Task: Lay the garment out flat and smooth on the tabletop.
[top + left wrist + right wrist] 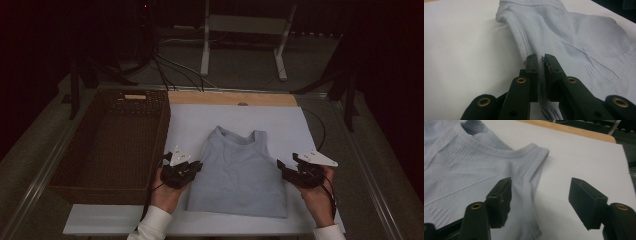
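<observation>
A pale blue sleeveless top (240,170) lies flat on the white sheet (292,125), neck facing away from me. My left gripper (196,167) sits at the top's left side edge. In the left gripper view the jaws (541,58) are pinched together on the ribbed armhole hem of the top (579,37). At the right side edge is my right gripper (281,167), open. In the right gripper view its jaws (541,187) stand wide apart, one over the top (461,165), the other over bare sheet, with the hem between them.
A dark wicker basket (162,130) stands left of the sheet, close to my left hand. A wooden strip (230,98) runs along the sheet's far edge. Behind the table stand a white metal frame (240,25) and cables.
</observation>
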{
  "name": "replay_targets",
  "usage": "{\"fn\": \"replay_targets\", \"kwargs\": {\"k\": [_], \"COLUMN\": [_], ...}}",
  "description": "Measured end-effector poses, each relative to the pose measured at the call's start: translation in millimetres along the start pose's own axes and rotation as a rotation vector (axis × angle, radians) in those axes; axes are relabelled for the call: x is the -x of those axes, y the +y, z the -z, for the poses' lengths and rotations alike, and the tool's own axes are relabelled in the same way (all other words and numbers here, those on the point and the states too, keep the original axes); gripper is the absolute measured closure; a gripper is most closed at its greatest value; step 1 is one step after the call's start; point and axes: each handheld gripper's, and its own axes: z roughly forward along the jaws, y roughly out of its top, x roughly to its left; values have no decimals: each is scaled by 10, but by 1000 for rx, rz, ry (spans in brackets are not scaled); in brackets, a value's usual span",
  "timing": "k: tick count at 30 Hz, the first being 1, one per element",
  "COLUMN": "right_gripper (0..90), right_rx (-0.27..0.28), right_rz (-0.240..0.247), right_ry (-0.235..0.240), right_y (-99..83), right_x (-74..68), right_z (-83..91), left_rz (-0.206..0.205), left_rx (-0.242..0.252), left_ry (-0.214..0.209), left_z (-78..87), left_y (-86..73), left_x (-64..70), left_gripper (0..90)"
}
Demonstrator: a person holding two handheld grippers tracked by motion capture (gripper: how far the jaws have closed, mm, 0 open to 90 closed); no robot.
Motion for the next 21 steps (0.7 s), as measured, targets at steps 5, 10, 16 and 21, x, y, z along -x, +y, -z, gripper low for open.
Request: {"fn": "replay_targets", "kwargs": {"k": [5, 10, 16, 21], "right_gripper": [395, 465, 476, 520], "right_rx": [-26, -56, -97, -153], "right_rz": [-1, 1, -10, -29], "right_ry": [6, 9, 28, 70], "right_y": [-2, -16, -37, -68], "right_x": [-10, -16, -10, -9], "right_z": [-93, -183, -313, -406], "left_rz": [-3, -1, -5, -6], "left_rx": [3, 0, 0, -1], "left_ry": [-3, -6, -6, -6], "left_z": [5, -4, -5, -7], "left_y": [-2, -9, -4, -5], "left_x": [11, 18, 19, 22], "left_gripper": [837, 837, 836, 836]}}
